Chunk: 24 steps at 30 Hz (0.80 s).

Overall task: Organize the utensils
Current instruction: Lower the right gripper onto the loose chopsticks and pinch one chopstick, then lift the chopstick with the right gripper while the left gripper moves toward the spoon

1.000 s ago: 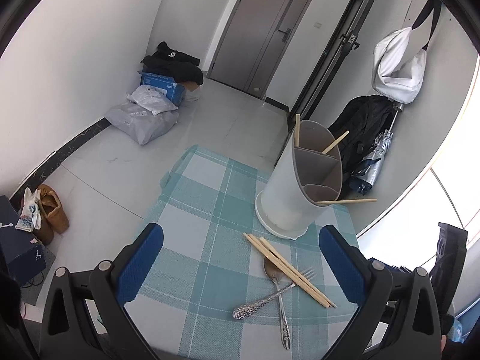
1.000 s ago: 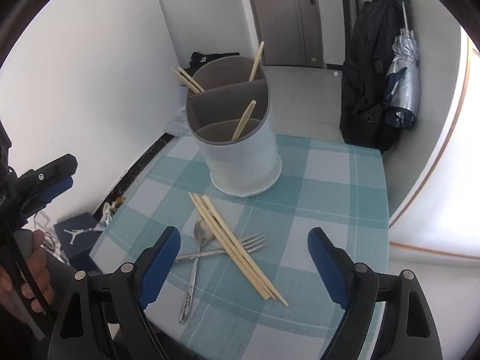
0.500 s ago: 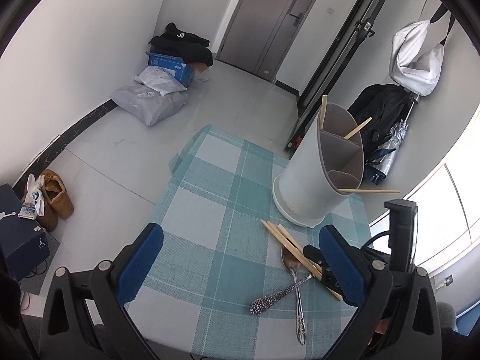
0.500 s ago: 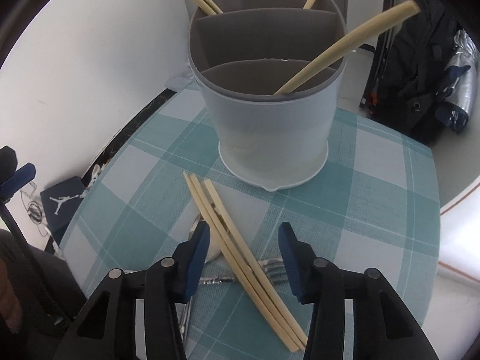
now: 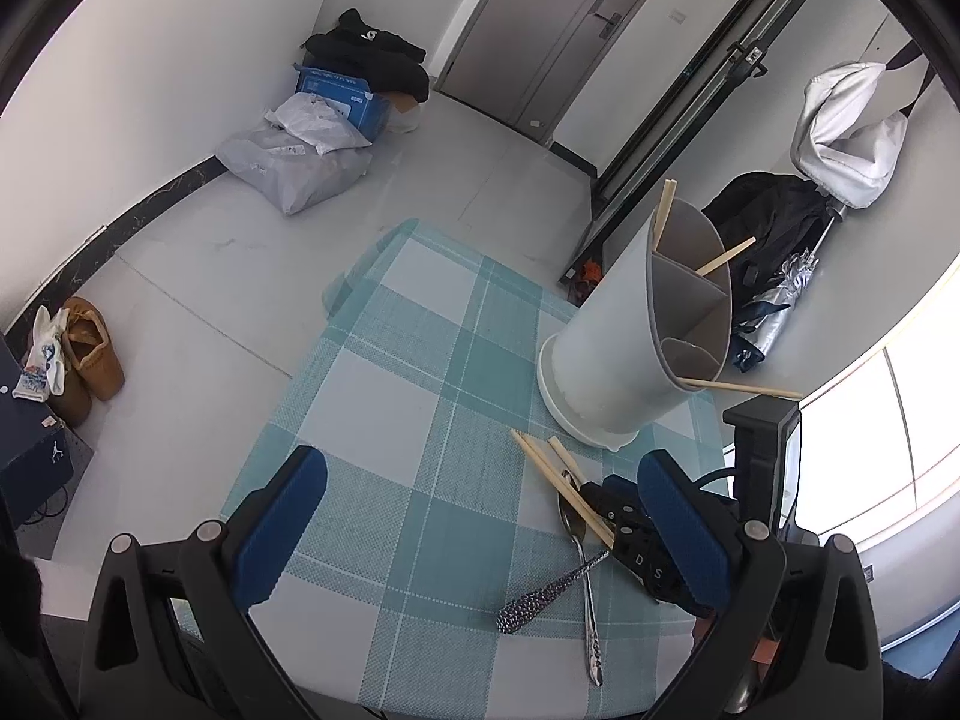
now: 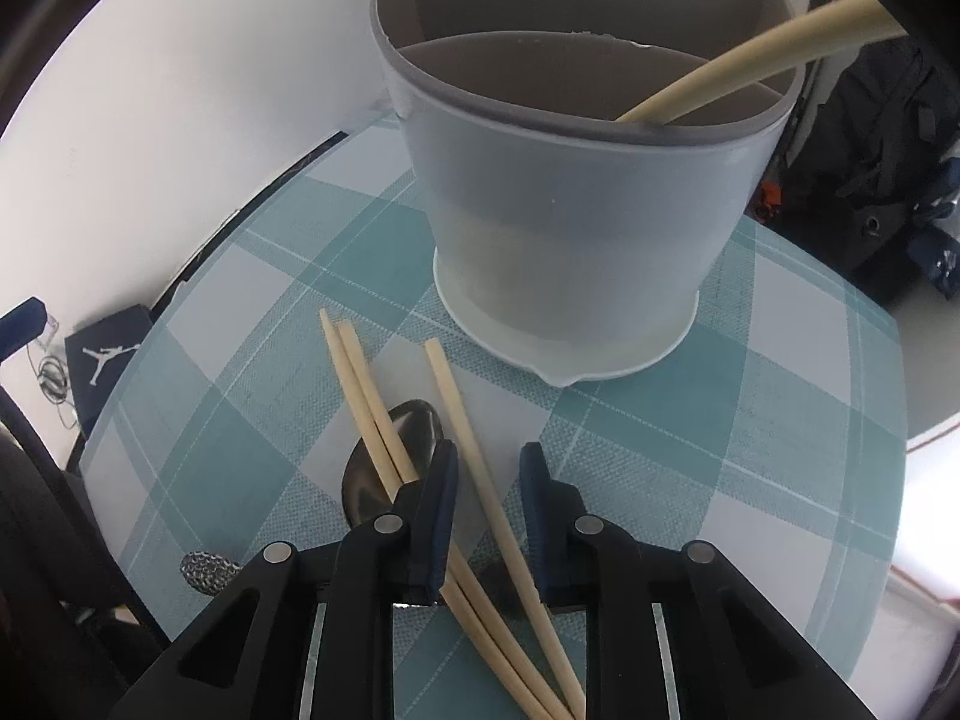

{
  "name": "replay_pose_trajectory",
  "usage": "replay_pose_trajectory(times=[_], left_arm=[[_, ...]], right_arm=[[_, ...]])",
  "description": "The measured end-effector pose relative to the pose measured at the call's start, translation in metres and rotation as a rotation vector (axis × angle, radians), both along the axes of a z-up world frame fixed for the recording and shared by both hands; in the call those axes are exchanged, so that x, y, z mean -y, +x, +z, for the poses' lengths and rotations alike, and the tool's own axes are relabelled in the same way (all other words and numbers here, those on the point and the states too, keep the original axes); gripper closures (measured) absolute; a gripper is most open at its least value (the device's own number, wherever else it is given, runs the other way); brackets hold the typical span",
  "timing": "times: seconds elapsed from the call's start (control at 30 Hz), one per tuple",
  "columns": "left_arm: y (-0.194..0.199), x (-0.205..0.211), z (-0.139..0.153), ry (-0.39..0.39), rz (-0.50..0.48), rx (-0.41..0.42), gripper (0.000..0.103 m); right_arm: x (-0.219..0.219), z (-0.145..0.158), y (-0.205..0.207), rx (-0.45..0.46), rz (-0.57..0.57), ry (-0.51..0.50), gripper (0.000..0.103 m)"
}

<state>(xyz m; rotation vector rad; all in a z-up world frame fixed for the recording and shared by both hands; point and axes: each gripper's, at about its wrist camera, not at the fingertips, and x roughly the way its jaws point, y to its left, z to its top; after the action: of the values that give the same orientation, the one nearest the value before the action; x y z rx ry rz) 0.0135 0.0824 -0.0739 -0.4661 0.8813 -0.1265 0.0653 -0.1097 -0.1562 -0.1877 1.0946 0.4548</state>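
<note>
Lowered, closing right tongs (image 6: pixel 485 510) now straddle one chopstick (image 6: pixel 474 456), pads apart.

A white jumping-figure logo stands on the dark box (image 6: pixel 102 354) at the left edge of the right wrist view. In the left wrist view, white letters "D" and "S" stand on the right gripper (image 5: pixel 651 564), lower right.

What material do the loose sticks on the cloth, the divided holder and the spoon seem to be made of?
Chopsticks: likely bamboo or wood; pale tan, matte, no shine.
Holder: probably plastic; smooth grey-white wall, slightly translucent, moulded dividers.
Spoon: metal; its bowl is mirror-bright, and the handle looks silvery.
</note>
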Motion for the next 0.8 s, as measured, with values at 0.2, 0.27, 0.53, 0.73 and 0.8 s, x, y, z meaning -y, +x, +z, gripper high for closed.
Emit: replay_pose_trajectory(times=[0.2, 0.27, 0.53, 0.73, 0.8], left_arm=[[0.002, -0.001, -0.001, 0.002, 0.001, -0.011, 0.001], [0.003, -0.001, -0.002, 0.002, 0.004, -0.016, 0.001], [0.003, -0.002, -0.003, 0.001, 0.006, -0.024, 0.001], [0.004, 0.001, -0.006, -0.006, 0.008, -0.043, 0.001], [0.004, 0.003, -0.006, -0.005, 0.006, -0.048, 0.001]], right_arm=[[-0.015, 0.000, 0.005, 0.002, 0.048, -0.030, 0.083], [-0.018, 0.003, 0.007, -0.007, 0.054, -0.016, 0.092], [-0.016, 0.012, -0.005, 0.037, 0.021, -0.027, 0.098], [0.004, 0.026, -0.023, 0.036, -0.043, 0.015, 0.099], [0.015, 0.030, -0.029, 0.027, -0.062, 0.020, 0.099]])
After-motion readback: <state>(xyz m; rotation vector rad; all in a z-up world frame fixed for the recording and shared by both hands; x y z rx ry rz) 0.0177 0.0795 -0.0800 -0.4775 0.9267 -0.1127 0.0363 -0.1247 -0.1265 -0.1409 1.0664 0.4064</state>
